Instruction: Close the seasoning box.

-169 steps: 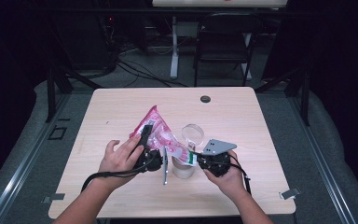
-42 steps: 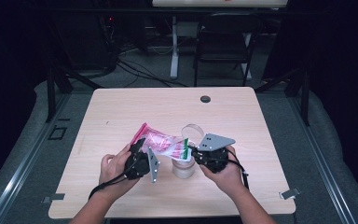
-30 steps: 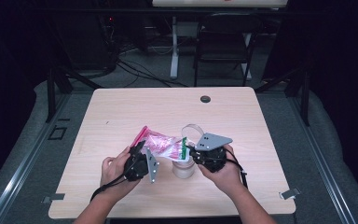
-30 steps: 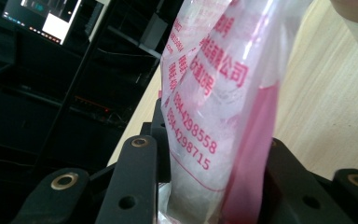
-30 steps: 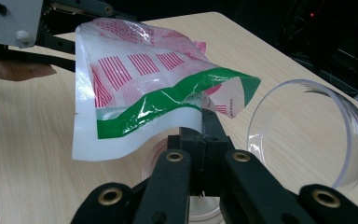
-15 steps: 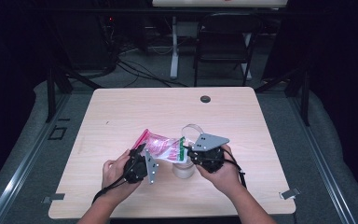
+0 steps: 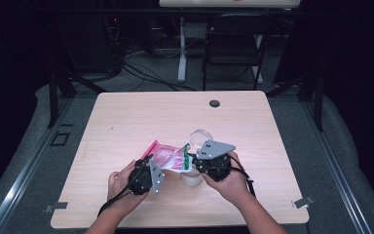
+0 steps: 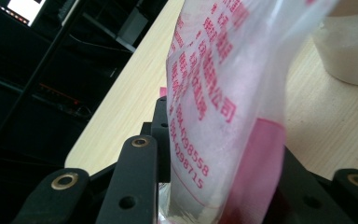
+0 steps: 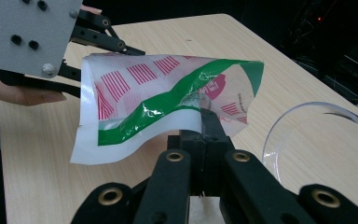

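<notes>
High view: the bag (image 7: pixel 168 157), pink-printed with a green band along its open end, is suspended between the two tools above the near half of the tabletop (image 7: pixel 141 117), closer to the near edge than the far one. The left gripper (image 7: pixel 148 165) has its lower, pink end; the right gripper (image 7: pixel 191 163) has the green-banded mouth. A white cup (image 7: pixel 191 178) stands on the tabletop directly below the mouth end, and a clear round lid (image 7: pixel 200 137) lies just beyond it. Judgement: the bag is carried level between both tools so that the mouth can be held over the cup for pouring.

Left gripper view: the bag (image 8: pixel 223 98) rises from between the black jaws, red lettering facing the camera. The jaws are closed onto its bottom edge, film pinched between the fingers (image 8: pixel 135 182), and the rest runs up and away from them. The cup (image 8: pixel 349 51) sits on the tabletop past the bag, apart from it.

Right gripper view: the jaws stand fully together, clamped on the bag (image 9: pixel 168 105) at the green band; the fingers (image 9: pixel 209 126) meet at its lower edge, near the mouth corner. The film spreads left of and above the grip. The lid (image 9: pixel 321 154) lies to the right, clear of the bag. Judgement: this pinch steadies the mouth and appears to steer it.
</notes>
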Demonstrator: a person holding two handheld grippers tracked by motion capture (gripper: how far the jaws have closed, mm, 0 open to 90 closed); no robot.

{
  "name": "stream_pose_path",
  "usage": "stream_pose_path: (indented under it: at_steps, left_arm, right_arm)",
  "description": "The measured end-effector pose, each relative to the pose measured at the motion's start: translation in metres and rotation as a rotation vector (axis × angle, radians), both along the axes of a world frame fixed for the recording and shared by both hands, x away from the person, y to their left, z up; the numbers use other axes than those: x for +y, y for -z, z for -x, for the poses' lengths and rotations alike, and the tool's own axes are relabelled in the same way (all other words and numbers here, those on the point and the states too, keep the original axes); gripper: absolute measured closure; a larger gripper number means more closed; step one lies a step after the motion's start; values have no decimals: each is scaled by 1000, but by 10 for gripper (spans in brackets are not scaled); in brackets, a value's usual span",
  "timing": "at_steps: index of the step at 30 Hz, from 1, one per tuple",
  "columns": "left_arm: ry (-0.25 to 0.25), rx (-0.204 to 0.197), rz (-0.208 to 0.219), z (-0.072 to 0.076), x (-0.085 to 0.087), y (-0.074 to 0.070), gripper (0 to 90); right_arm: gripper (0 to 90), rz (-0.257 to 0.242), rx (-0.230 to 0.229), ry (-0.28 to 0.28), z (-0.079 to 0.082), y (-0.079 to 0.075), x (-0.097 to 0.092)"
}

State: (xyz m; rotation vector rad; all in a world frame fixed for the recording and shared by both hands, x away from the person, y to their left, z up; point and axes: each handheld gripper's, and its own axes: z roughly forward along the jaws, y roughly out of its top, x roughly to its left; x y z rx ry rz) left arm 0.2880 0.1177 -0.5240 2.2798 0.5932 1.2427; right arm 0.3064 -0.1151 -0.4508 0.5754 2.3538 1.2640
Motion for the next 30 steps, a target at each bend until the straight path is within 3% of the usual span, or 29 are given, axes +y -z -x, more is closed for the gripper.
stream_pose_path:
  at_steps: [19,30]
  left_arm:
    - [9,64,62,0,6,8,682]
    - [-1,110,135,-4,9,14,642]
  right_arm:
    - [900,3,-3,-32,2,-1,11]
    - [900,11,1,-43,1,0,16]
